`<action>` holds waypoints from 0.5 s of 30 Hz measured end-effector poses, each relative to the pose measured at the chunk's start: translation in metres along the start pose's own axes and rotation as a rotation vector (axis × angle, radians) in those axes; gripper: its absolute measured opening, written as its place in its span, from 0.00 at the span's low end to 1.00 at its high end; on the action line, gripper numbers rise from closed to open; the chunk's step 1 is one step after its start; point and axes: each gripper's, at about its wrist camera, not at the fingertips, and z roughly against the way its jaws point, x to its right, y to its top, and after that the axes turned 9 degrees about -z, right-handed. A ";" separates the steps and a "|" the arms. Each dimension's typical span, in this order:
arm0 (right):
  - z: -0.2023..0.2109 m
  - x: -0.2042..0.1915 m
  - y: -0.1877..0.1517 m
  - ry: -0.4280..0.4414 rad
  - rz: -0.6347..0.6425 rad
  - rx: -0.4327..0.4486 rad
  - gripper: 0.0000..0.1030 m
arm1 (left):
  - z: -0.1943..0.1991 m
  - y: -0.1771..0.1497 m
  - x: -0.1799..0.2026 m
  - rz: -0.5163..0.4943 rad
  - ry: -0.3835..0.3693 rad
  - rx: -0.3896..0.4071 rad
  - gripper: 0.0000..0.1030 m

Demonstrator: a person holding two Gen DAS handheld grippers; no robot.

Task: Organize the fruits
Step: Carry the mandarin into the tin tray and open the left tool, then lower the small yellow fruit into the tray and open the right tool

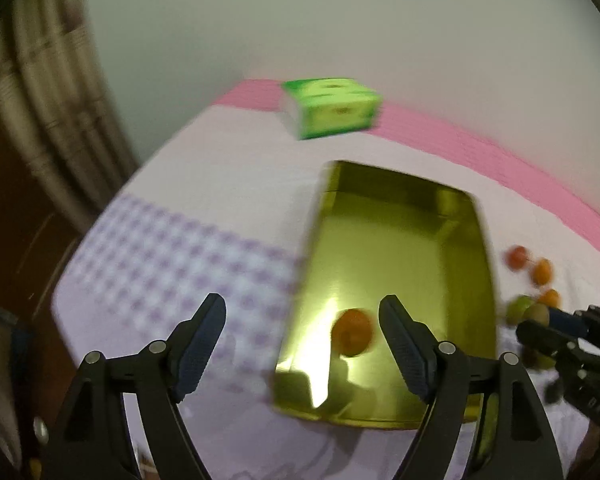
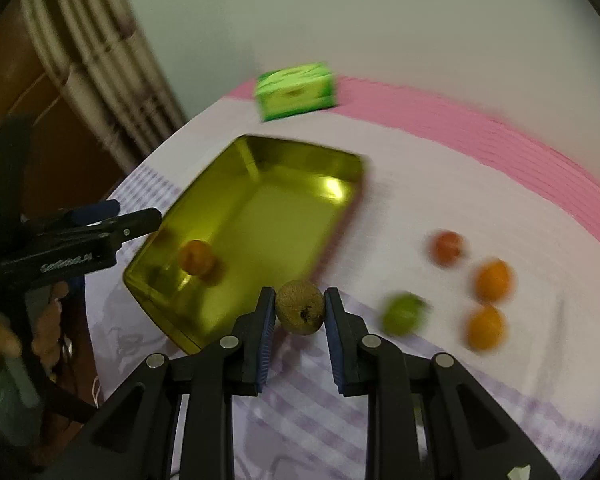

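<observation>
A shiny gold tray lies on the table with one orange fruit inside near its front. My left gripper is open and empty, above the tray's near left edge. My right gripper is shut on a brown kiwi, held just right of the tray's near corner. It also shows in the left wrist view at the right edge. On the cloth to the right lie a red fruit, two oranges and a green fruit.
A green tissue box stands at the far side on the pink band of the tablecloth. A brown door and curtain are left of the table. The table's left edge is near the tray.
</observation>
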 end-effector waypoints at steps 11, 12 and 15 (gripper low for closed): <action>-0.071 -0.047 0.000 -0.101 0.129 -0.149 0.22 | -0.016 -0.006 -0.030 0.109 -0.013 -0.040 0.77; -0.073 -0.048 -0.002 -0.100 0.137 -0.155 0.22 | -0.018 -0.007 -0.030 0.114 -0.017 -0.048 0.77; -0.083 -0.051 -0.002 -0.110 0.142 -0.166 0.23 | -0.019 -0.007 -0.029 0.121 -0.042 -0.064 0.77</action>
